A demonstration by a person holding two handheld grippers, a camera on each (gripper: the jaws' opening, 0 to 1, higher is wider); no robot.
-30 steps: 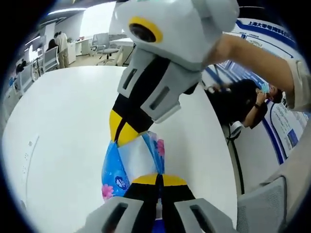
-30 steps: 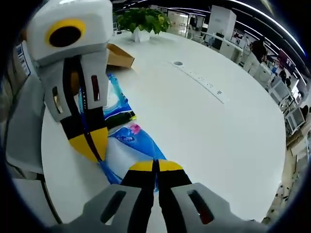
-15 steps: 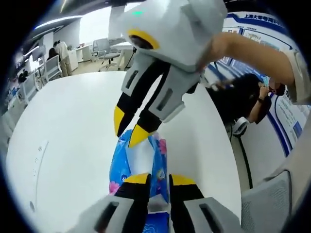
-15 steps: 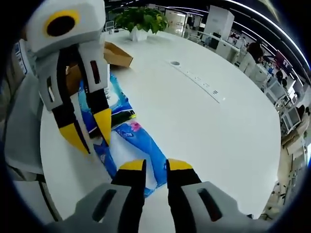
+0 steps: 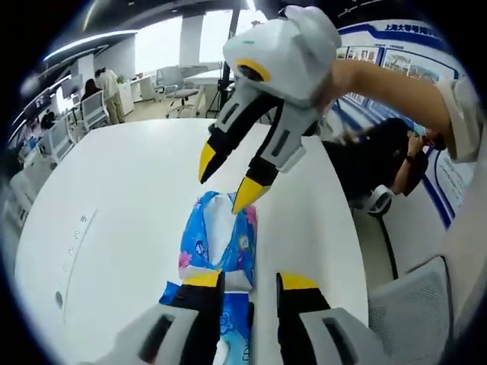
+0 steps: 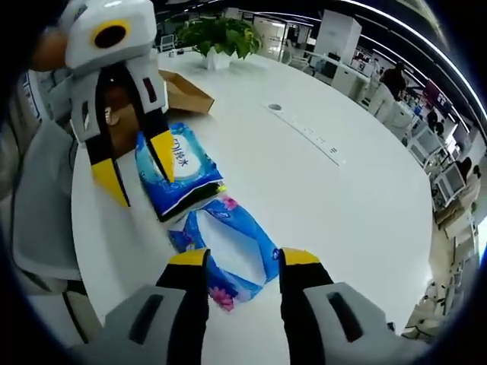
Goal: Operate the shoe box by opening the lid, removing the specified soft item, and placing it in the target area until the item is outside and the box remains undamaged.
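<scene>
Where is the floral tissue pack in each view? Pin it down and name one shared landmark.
Left gripper view: floral tissue pack lies low centre on the white table, just beyond the left gripper.
Right gripper view: pack lies low centre, beyond the right gripper.
Shared landmark: the table's power strip.

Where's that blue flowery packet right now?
The flowery packet lies flat on the white table, just ahead of the right claw, with a second blue pack touching its far end.
</scene>
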